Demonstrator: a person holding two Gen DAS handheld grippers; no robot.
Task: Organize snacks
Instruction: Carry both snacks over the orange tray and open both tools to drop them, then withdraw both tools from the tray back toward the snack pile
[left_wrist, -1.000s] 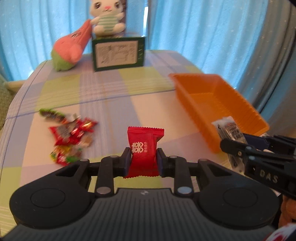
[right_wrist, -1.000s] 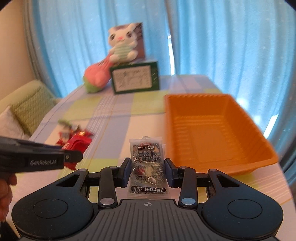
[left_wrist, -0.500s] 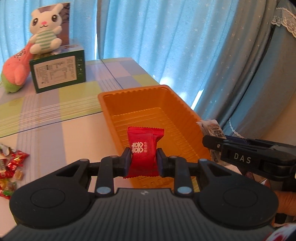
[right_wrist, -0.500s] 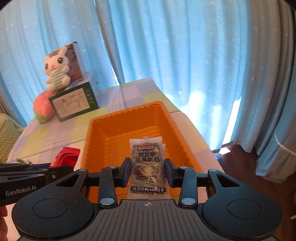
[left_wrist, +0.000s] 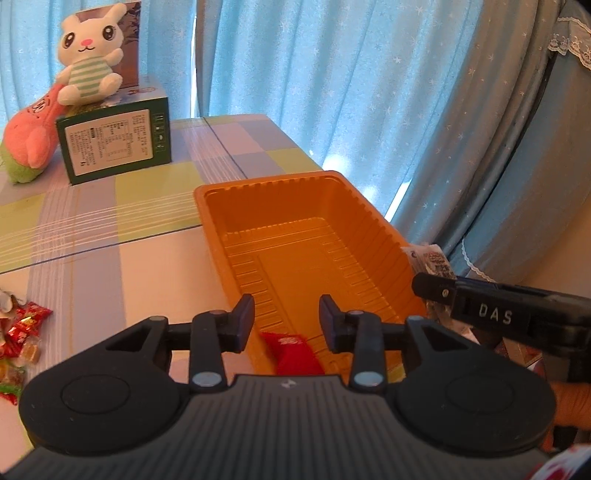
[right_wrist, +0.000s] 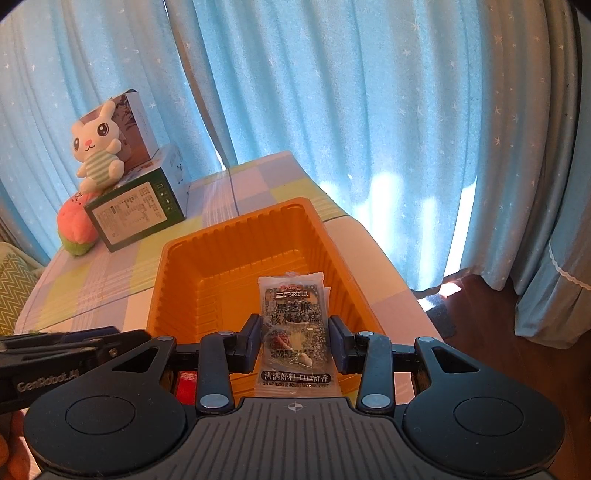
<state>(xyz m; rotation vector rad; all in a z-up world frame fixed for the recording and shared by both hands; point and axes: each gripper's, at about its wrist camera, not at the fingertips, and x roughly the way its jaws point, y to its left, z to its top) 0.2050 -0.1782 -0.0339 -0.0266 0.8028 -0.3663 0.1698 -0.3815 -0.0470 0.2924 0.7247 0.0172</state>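
Observation:
My left gripper (left_wrist: 287, 321) hovers over the near end of the orange tray (left_wrist: 218, 236); its jaws are opening and nothing sits between them. A red snack packet (left_wrist: 291, 352) lies just below them, in the tray's near end. My right gripper (right_wrist: 293, 343) is shut on a clear packet of dark sesame snack (right_wrist: 293, 321), held upright above the near part of the orange tray (right_wrist: 221, 266). In the left wrist view the right gripper (left_wrist: 424, 286) reaches in beside the tray's right rim with that packet (left_wrist: 428, 260).
A pile of loose candies (left_wrist: 18, 332) lies on the checked tablecloth at the left. At the back stands a green box (left_wrist: 114, 151) with a plush rabbit (left_wrist: 88, 70) on it, beside a pink plush (left_wrist: 33, 140). Blue curtains hang behind; the table edge runs just right of the tray.
Both grippers swung right from the open table to above the tray. The left jaws then parted and the red packet dropped out of them into the tray. The right grip is unchanged.

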